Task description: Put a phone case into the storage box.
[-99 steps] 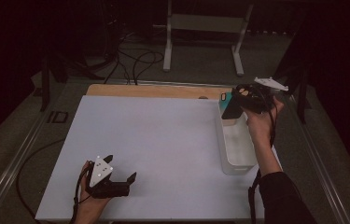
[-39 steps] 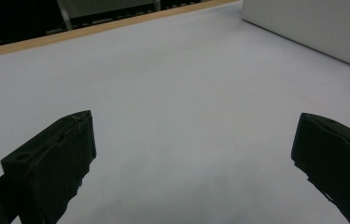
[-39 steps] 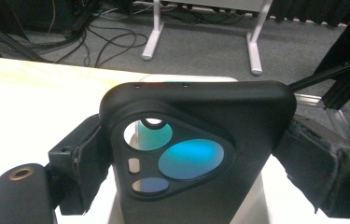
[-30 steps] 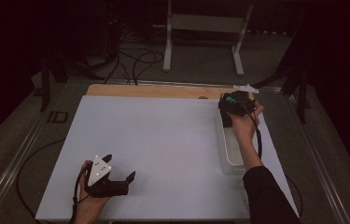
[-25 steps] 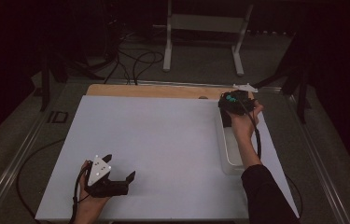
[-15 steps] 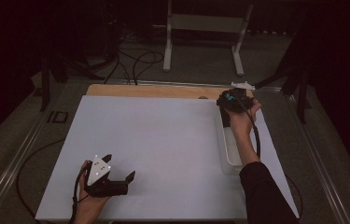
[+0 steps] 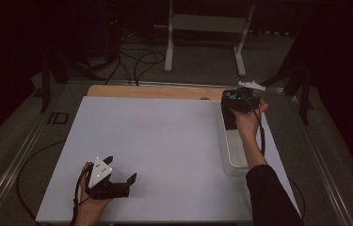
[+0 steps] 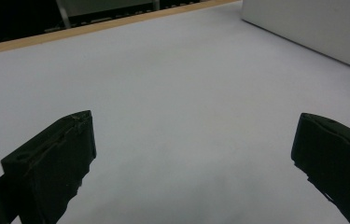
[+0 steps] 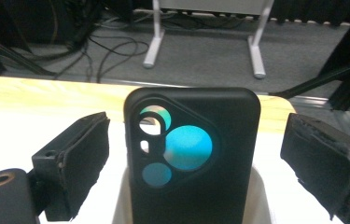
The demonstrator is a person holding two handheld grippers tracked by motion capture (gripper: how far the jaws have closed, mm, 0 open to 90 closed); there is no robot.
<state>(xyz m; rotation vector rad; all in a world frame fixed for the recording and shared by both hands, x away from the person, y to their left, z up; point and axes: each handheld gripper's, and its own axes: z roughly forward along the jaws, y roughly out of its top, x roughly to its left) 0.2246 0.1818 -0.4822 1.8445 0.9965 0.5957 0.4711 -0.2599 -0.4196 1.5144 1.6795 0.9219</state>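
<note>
Phone case (image 9: 193,158) upright in white tray (image 7: 234,153), between open right claw (image 9: 200,163) jaws.

Pale grey table top (image 7: 164,136) is bare across the whole middle and left, so there's open passage between the left gripper (image 7: 117,181), low on the near-left corner with jaws wide apart, and the right side. Only obstacle on the surface: long white plastic bin (image 7: 233,153) along the right edge, with a black phone case with round camera cut-outs (image 9: 193,158) standing upright in its far end. That case sits between the spread jaws of the right gripper (image 9: 196,163), clear gaps on both sides.
</note>
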